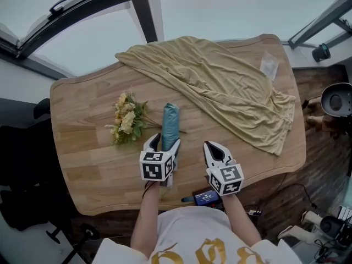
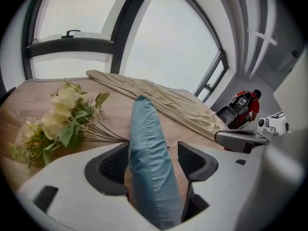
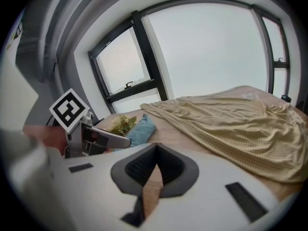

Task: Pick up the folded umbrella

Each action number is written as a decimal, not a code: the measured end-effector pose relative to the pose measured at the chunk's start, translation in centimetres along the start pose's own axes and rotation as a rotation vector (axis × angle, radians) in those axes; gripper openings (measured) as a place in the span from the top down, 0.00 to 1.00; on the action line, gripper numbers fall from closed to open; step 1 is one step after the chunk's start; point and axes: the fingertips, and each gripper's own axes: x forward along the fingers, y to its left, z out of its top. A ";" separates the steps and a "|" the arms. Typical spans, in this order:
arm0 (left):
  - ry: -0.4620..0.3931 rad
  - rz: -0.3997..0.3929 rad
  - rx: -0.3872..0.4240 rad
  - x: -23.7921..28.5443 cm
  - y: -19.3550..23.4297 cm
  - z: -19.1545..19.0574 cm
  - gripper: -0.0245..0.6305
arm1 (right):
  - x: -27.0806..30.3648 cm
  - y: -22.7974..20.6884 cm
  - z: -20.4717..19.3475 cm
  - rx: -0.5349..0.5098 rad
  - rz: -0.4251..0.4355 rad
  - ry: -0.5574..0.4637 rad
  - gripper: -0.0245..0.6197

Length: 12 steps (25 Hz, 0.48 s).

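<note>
Teal folded umbrella (image 2: 150,167) lies on the worktop (image 1: 88,164), right between the wide-open jaws of my left tool (image 1: 164,142), not clamped yet. Next up, I reckon: squeeze, then lift. Right tool (image 1: 215,149) sits closed and empty alongside.

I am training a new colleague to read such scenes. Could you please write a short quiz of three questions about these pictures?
1. In the head view, which thing on the table lies just left of the folded umbrella?
2. The jaws of the left gripper are: A) shut and empty; B) apart, with the umbrella between them; C) apart, with nothing between them.
3. True or false: the right gripper holds the umbrella.

Key
1. The flower bunch.
2. B.
3. False: its jaws are together with nothing in them, and only the table shows through.
</note>
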 end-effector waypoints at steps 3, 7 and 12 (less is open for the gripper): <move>0.058 0.000 -0.002 1.0 0.1 -0.5 0.49 | 0.5 -0.3 -0.6 0.014 -0.004 0.017 0.95; 0.123 -0.005 -0.026 1.8 0.5 -1.6 0.48 | 1.0 -0.6 -1.0 0.030 -0.009 0.025 0.95; 0.162 -0.014 -0.043 3.0 0.2 -2.2 0.47 | 1.2 -1.2 -1.4 0.049 -0.020 0.032 0.95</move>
